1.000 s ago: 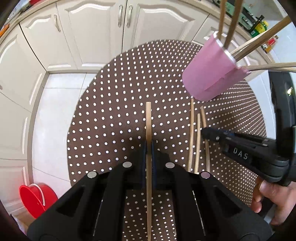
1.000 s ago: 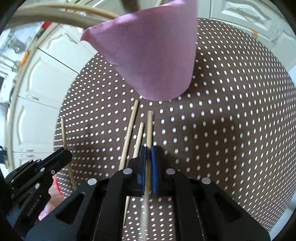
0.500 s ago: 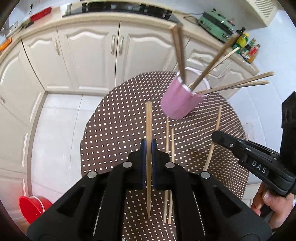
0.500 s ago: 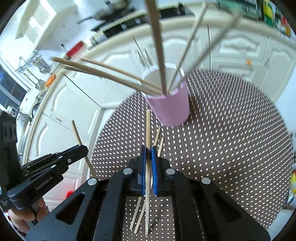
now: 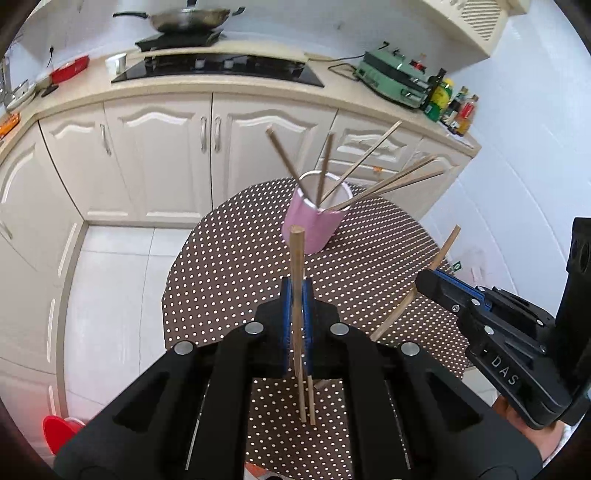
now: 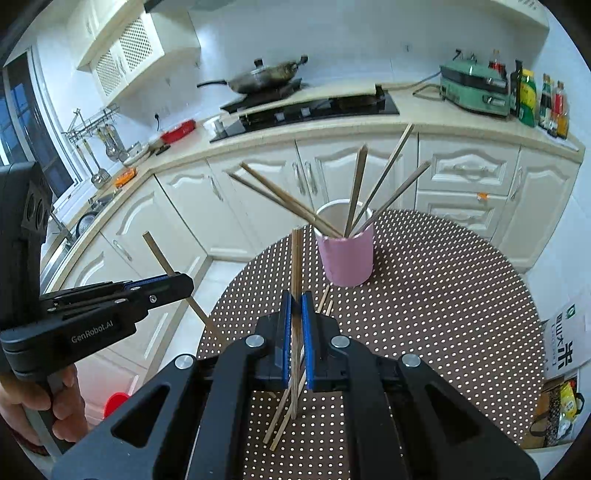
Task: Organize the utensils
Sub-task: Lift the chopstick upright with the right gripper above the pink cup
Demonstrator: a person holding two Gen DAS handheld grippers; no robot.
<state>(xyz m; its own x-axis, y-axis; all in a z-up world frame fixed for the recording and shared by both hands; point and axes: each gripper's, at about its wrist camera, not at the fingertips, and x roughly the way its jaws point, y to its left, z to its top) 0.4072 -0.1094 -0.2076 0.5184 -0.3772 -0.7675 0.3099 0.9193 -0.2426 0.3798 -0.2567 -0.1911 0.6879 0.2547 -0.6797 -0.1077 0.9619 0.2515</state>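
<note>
Left wrist: 1 chopstick (image 5: 296, 280) clamped upright between each gripper's closed jaws.

A wok (image 5: 184, 16) sits on the stove (image 5: 218, 68); a green appliance (image 6: 476, 90) stands beside bottles (image 6: 535, 98).

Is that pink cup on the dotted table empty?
No, the pink cup has several wooden chopsticks standing in it, fanning out over its rim.

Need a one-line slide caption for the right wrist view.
Right gripper shut on a chopstick above the dotted table, pink cup of chopsticks ahead, two more lying below.
</note>
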